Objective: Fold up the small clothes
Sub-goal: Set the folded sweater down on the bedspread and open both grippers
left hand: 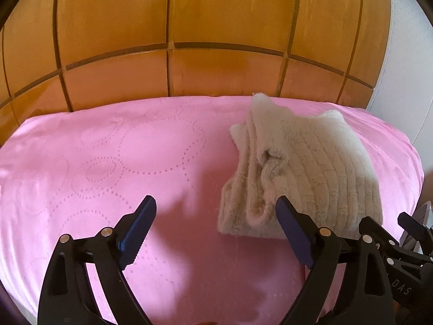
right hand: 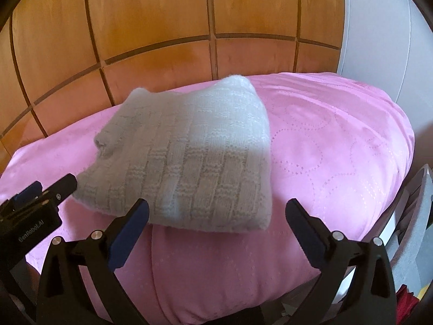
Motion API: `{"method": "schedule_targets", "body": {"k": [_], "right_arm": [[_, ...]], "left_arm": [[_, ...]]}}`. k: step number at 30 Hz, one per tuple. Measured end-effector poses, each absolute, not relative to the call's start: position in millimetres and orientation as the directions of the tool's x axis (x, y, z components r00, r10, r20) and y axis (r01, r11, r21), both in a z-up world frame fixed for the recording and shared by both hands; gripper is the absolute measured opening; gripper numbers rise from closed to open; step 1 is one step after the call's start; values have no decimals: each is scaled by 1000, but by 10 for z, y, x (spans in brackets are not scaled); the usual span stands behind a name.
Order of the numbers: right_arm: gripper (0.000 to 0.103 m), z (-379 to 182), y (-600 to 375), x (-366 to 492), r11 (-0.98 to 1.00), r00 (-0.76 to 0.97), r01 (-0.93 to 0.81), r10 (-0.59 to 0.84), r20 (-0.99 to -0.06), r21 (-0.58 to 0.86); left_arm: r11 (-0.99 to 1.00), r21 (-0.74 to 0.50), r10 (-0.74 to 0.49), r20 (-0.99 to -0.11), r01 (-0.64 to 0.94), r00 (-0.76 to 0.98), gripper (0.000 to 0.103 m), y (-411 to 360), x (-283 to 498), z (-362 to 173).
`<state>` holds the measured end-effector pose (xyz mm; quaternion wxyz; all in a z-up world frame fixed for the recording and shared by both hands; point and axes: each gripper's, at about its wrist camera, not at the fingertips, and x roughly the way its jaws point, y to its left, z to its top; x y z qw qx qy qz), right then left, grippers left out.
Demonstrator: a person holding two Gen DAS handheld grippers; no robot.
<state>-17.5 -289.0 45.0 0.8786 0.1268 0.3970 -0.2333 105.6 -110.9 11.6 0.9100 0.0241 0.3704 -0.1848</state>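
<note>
A small cream knitted sweater point(left hand: 303, 168) lies folded in a compact bundle on a pink cushion point(left hand: 121, 149); it also shows in the right wrist view point(right hand: 200, 159) on the same cushion point(right hand: 338, 149). My left gripper point(left hand: 216, 203) is open and empty, just in front of the sweater's near left corner, its right finger beside the hem. My right gripper point(right hand: 216, 208) is open and empty, with its left finger at the sweater's near edge. The left gripper's body point(right hand: 40, 200) shows at the left of the right wrist view.
An orange panelled wooden headboard point(left hand: 216, 27) rises behind the cushion. A white wall point(right hand: 379, 40) is at the right. A grey object point(right hand: 422, 216) stands off the cushion's right edge. The right gripper's body point(left hand: 406, 249) sits at the lower right.
</note>
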Motion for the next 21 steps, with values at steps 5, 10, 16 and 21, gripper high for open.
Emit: {"method": "schedule_targets", "body": {"k": [5, 10, 16, 21], "right_arm": [[100, 449, -2865, -189, 867, 576, 497, -290, -765, 45], [101, 428, -2879, -187, 867, 574, 496, -282, -769, 53], [100, 426, -2884, -180, 869, 577, 492, -278, -768, 55], [101, 446, -2889, -188, 868, 588, 493, -279, -759, 63]], "left_arm": [[932, -91, -314, -687, 351, 655, 93, -1118, 1053, 120], [931, -97, -317, -692, 352, 649, 93, -1112, 1056, 108], [932, -92, -316, -678, 351, 664, 93, -1116, 1029, 97], [937, -84, -301, -690, 340, 658, 93, -1133, 1035, 83]]}}
